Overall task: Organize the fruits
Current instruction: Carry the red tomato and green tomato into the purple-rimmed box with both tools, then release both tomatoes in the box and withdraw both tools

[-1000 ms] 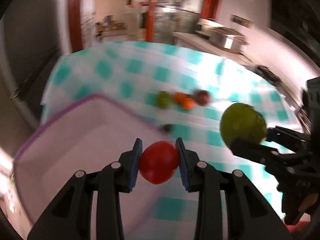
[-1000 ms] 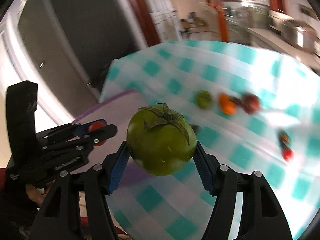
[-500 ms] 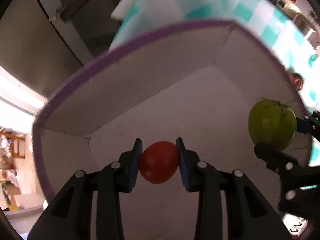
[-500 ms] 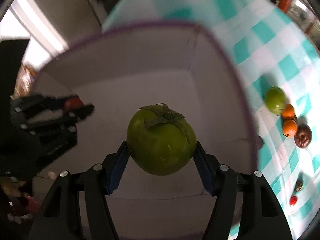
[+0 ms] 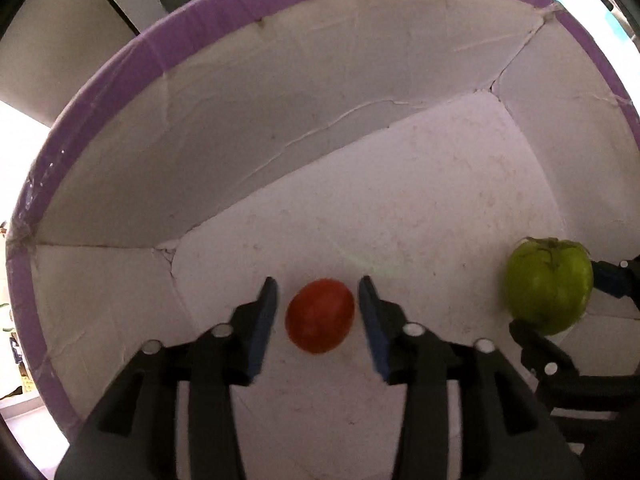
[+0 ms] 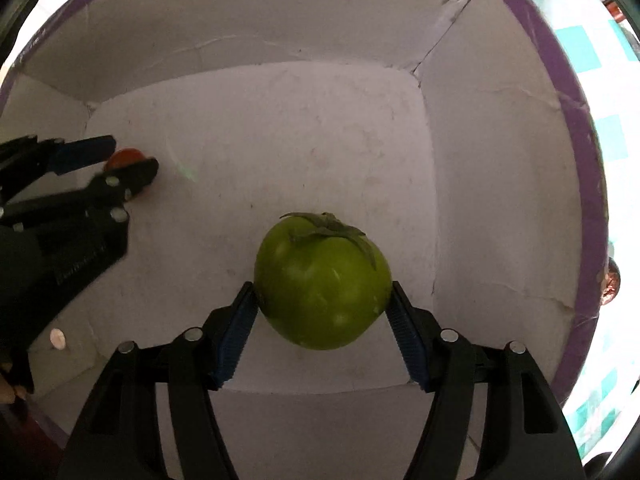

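Note:
Both grippers are down inside a white box with a purple rim [image 5: 120, 60]. My left gripper [image 5: 318, 300] is open, with small gaps on both sides of a red tomato [image 5: 320, 316] that rests on the box floor. It also shows at the left of the right wrist view [image 6: 128, 164]. My right gripper [image 6: 322, 300] holds a green tomato [image 6: 324, 280] with a dried stem, low over the box floor. The green tomato also shows at the right of the left wrist view [image 5: 548, 284].
The box walls [image 6: 500, 160] stand close on all sides. A teal and white checked tablecloth [image 6: 600, 140] lies outside the box to the right, with a dark fruit [image 6: 612, 280] just past the rim.
Both grippers have dropped deeper into the box. The left jaws have opened and let go of the red tomato. The right gripper still holds the green tomato.

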Tool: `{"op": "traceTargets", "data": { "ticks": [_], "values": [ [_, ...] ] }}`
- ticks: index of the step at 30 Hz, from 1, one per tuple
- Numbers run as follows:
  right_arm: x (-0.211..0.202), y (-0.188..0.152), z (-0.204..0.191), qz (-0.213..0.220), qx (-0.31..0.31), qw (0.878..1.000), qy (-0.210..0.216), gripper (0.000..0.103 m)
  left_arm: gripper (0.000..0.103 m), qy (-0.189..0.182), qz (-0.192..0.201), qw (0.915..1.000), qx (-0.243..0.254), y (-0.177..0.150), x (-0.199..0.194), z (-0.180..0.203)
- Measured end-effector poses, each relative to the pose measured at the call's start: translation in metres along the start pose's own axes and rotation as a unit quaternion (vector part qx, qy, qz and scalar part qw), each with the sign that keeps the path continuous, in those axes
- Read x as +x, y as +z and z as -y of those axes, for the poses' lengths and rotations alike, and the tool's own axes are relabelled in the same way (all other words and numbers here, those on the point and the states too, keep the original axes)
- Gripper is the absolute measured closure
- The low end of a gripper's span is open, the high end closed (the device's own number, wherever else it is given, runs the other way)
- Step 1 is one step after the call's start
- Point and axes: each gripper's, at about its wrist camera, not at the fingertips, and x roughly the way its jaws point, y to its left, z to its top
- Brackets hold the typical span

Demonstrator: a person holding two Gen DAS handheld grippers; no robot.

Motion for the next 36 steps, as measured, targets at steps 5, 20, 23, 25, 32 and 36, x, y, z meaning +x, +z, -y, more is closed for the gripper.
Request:
{"op": "traceTargets", "data": {
  "ticks": [5,20,23,25,32,36],
  "values": [
    [-0.028,-0.012,-0.001,0.053,0.008,0.998,0.015,0.021,0.023,0.003,0.022,0.9997,0.009,0.001,-0.006,-0.001],
    [-0.17,-0.207,0.143,0.338,0.207,0.913,0.099,0.015,0.001,0.016,0.352,0.9357,-0.023,-0.044,-0.174,0.09],
    [-0.167,-0.265,0.18,0.336,0.254,0.903,0.082,0.015,0.001,-0.027,0.403,0.9149,-0.002,-0.082,-0.211,0.151],
    [-0.161,-0.295,0.203,0.338,0.277,0.896,0.08,0.015,0.001,-0.056,0.403,0.9134,0.019,-0.105,-0.22,0.183],
    [-0.115,-0.396,0.247,0.329,0.314,0.888,0.066,0.015,0.001,-0.081,0.316,0.9386,0.112,-0.173,-0.202,0.294],
    [-0.094,-0.438,0.26,0.326,0.324,0.885,0.071,0.015,0.001,-0.071,0.29,0.9427,0.149,-0.213,-0.191,0.333]
  ]
}}
